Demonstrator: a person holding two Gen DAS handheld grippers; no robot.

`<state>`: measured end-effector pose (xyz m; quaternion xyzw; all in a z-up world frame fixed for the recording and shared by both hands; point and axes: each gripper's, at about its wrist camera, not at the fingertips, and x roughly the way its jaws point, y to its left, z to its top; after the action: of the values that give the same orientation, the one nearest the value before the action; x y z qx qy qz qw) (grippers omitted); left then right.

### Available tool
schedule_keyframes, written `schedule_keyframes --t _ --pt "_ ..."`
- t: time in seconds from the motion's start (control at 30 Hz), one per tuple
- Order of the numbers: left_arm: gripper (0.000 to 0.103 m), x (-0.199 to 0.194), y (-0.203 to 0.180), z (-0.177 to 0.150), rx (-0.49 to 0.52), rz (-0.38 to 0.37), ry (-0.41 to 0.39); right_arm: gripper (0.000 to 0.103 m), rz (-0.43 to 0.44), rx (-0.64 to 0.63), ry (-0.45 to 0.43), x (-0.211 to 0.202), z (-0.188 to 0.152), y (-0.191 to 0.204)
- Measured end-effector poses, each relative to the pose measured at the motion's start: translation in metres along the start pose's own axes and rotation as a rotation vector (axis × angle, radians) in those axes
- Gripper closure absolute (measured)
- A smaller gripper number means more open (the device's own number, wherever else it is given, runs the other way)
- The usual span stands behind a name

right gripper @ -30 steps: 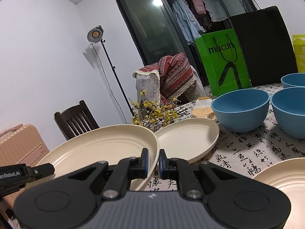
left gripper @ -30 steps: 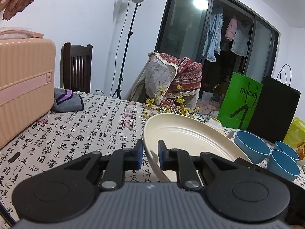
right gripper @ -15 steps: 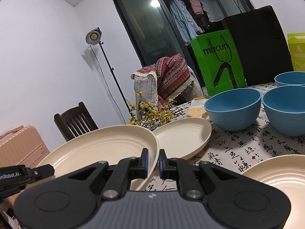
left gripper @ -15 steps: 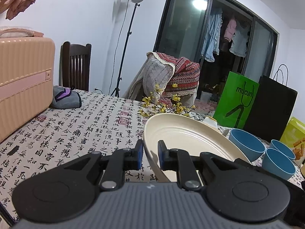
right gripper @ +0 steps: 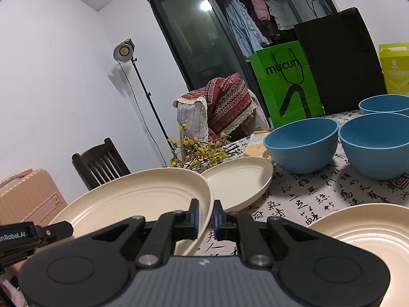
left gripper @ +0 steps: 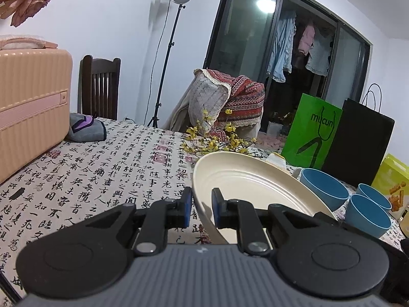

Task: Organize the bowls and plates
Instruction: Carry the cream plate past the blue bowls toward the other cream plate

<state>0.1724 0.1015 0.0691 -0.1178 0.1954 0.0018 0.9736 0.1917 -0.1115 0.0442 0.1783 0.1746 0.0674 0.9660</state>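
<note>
Steadily: left gripper (left gripper: 201,208) and right gripper (right gripper: 204,218) each pinch the cream plate (right gripper: 133,199) rim, so carry it level and lower together onto the smaller plate (right gripper: 237,181).

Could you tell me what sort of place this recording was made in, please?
Most likely a lived-in home dining room: a table under a calligraphy-print tablecloth with a wooden dining chair at its far edge, laundry hanging behind dark glass sliding doors, and a pink suitcase on the table.

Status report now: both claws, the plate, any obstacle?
Left claw and right claw shut on opposite rims of cream plate. Plate lifted, tilted. Second plate close beyond.
</note>
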Motion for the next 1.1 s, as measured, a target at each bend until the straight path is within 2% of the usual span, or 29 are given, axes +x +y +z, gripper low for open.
schedule_keyframes --t 1.1 --pt "0.087 -0.025 -0.030 -0.019 0.018 -0.034 -0.012 0.092 -0.014 0.017 -0.038 -0.042 -0.006 -0.031"
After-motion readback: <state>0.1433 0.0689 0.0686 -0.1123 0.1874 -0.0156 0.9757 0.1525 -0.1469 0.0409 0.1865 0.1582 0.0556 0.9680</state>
